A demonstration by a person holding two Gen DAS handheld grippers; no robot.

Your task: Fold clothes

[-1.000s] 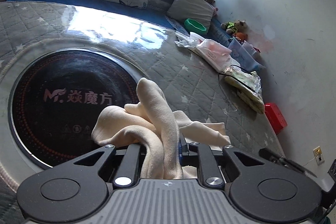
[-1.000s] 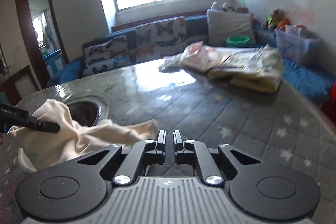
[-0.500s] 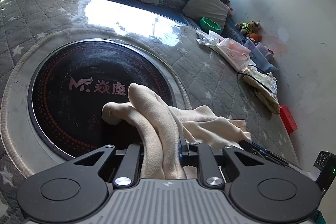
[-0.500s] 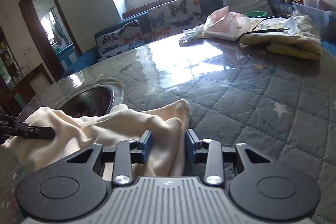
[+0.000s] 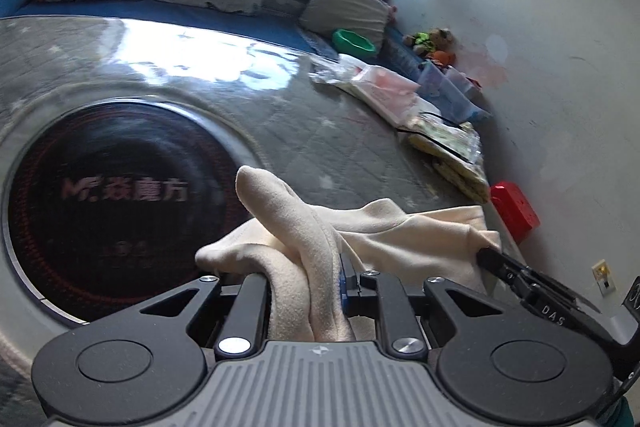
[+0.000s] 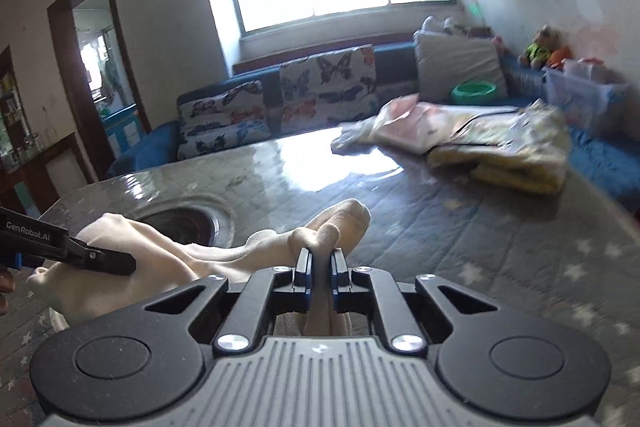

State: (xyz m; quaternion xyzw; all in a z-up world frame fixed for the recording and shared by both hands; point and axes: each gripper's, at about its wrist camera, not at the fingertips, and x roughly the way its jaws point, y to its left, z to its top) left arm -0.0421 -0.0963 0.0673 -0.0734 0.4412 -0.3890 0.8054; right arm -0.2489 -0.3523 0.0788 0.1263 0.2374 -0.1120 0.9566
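Observation:
A cream garment (image 5: 400, 239) lies bunched on the grey quilted table (image 5: 320, 147), partly over the round black cooktop (image 5: 120, 187). My left gripper (image 5: 308, 283) is shut on a thick fold of it, and the cloth hides its left pad. In the right wrist view the garment (image 6: 192, 259) stretches from the left gripper (image 6: 120, 261) to my right gripper (image 6: 320, 263). The right jaws are closing, and a thin bunched end is pinched between the blue pads. The left wrist view shows the right gripper (image 5: 486, 253) at the garment's right corner.
Bagged, folded clothes (image 6: 500, 147) sit at the table's far right. Behind is a blue sofa with butterfly cushions (image 6: 320, 87), a grey pillow and a green bowl (image 6: 474, 93). A red box (image 5: 514, 211) lies on the floor by the wall. A doorway (image 6: 96, 67) opens at left.
The right gripper opened around the garment's free end, then closed on it and rose. The garment now hangs drawn out between the two grippers. The left grip is unchanged.

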